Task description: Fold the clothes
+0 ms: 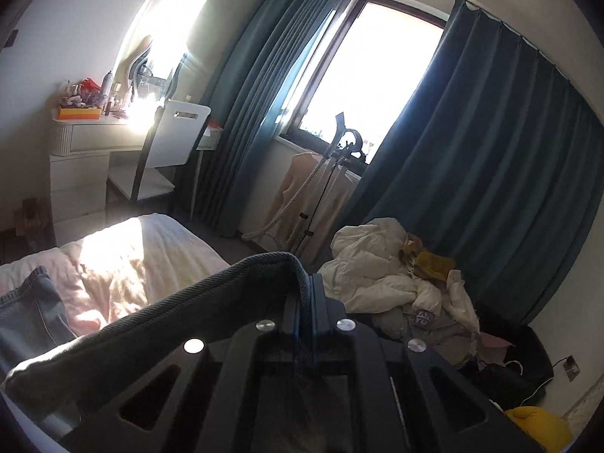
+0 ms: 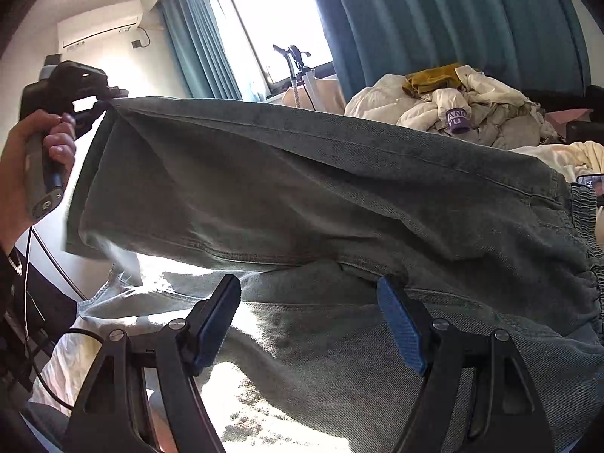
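**Single-corner hold on jeans: slip and snag risk**

The left gripper [image 1: 302, 294] has its fingers clamped together on a doubled hem edge of the grey-green jeans [image 2: 321, 196], one leg raised and stretched above the bed [image 1: 151, 249]. A hand [image 2: 34, 166] grips that tool's handle at the left of the right wrist view. The right gripper [image 2: 309, 321] stands with its fingers wide apart, holding nothing, just under the lower seam of the raised leg.

Findings, as judgement:
- The lifted leg hangs from one narrow pinch. Heavy denim may pull free if the lift is jerked.
- The other leg lies crumpled on the bed beneath; folding now would trap creases.
- The right fingers may close on both layers, or miss the seam.
- The laundry pile [image 1: 396, 275] lies close enough for a swinging leg to drag it.
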A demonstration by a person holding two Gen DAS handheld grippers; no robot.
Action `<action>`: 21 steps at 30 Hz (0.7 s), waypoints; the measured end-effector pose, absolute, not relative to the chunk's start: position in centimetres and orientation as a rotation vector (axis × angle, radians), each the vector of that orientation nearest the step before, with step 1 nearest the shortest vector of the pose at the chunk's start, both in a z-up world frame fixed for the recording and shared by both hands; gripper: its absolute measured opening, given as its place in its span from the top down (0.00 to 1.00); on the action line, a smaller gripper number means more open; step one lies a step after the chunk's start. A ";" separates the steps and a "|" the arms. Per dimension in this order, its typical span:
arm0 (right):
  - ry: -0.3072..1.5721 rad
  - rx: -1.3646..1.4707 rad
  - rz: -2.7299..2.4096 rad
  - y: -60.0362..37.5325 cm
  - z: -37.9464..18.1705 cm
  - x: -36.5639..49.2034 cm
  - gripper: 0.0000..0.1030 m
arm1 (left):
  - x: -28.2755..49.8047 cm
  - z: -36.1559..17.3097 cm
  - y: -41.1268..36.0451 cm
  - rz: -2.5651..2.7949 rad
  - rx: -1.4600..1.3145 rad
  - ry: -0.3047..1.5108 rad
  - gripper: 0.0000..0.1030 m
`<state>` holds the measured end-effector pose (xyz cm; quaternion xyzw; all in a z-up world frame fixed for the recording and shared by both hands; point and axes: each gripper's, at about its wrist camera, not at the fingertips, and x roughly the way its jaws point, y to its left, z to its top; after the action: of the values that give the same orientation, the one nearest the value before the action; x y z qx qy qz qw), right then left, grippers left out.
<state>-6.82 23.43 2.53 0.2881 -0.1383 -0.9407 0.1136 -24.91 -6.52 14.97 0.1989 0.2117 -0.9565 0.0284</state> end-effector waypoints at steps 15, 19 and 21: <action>-0.456 1.047 -2.688 23.9 -3.6 -11.9 0.26 | -41.2 -1.0 -8.8 -2.627 0.904 0.666 0.96; -0.445 1.065 -2.677 23.8 -5.2 -13.4 0.26 | -43.2 -4.0 -9.2 -2.585 1.026 0.729 0.81; -0.432 1.068 -2.678 23.6 -5.6 -13.6 0.26 | -43.2 -4.4 -9.6 -2.609 1.050 0.780 0.71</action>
<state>-13.58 23.56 -5.62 0.3639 -0.1471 -0.9128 0.1128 -43.21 -9.65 -4.40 0.3576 0.2656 -0.8884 0.1112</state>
